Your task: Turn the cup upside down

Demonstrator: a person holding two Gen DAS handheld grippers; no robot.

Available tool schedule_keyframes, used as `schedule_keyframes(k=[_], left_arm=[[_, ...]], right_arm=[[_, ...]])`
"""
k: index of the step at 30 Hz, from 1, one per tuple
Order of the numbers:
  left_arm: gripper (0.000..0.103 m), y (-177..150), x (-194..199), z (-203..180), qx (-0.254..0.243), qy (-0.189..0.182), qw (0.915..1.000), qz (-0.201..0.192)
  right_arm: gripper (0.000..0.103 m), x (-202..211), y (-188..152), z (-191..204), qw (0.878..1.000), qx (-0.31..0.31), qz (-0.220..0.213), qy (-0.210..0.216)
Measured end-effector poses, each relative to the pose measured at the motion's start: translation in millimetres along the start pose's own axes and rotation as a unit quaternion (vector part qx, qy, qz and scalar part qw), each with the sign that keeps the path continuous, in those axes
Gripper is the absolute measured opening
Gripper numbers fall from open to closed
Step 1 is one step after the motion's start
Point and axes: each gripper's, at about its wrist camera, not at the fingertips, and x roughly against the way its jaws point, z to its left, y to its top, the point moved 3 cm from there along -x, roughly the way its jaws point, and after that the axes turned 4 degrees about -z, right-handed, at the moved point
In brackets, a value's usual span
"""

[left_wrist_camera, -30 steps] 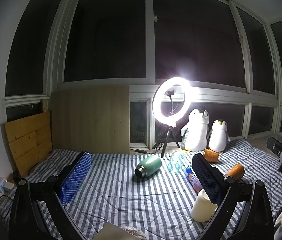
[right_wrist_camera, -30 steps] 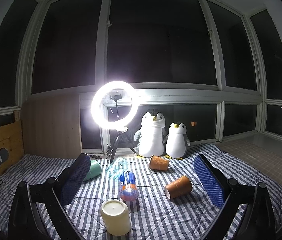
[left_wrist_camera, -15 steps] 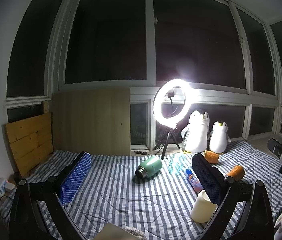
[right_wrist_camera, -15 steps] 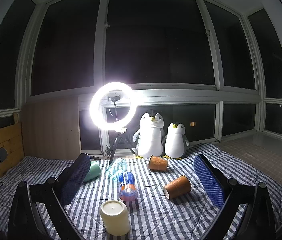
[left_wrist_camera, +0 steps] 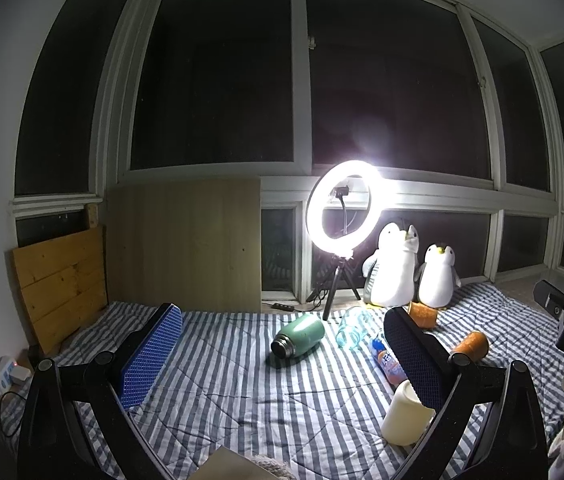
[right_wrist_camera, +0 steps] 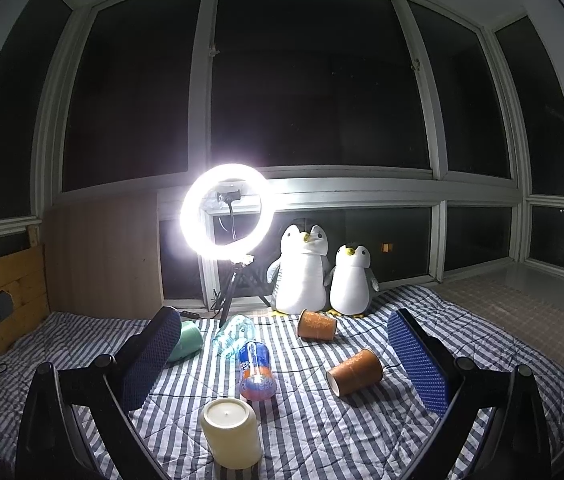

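Ahead, I see the striped blanket (right_wrist_camera: pixel 322 432) spread under both tools. My right gripper (right_wrist_camera: pixel 286 356) hangs spread wide, empty; my left gripper (left_wrist_camera: pixel 282 354) likewise gapes. Between the right fingers, nearest, stands the cream cup (right_wrist_camera: pixel 232 432); beyond, just inside the right finger, an orange paper cup (right_wrist_camera: pixel 356 372) lies sideways.
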Motion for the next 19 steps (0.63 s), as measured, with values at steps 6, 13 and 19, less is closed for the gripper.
schedule_keyframes(k=[6, 13, 19], left_arm=[[0.102, 0.0, 0.4, 0.6, 0.001, 0.002, 1.0, 0.0], [0.102, -0.7, 2.9, 2.5, 0.004, 0.004, 1.0, 0.001], [0.102, -1.6, 5.6, 3.4, 0.003, 0.005, 1.0, -0.001]], right_arm=[[0.102, 0.8, -1.7, 1.5, 1.0, 0.001, 0.003, 0.002], [0.102, 1.0, -3.4, 2.9, 1.0, 0.001, 0.005, 0.001], [0.102, 1.6, -5.2, 1.5, 1.0, 0.001, 0.007, -0.001]])
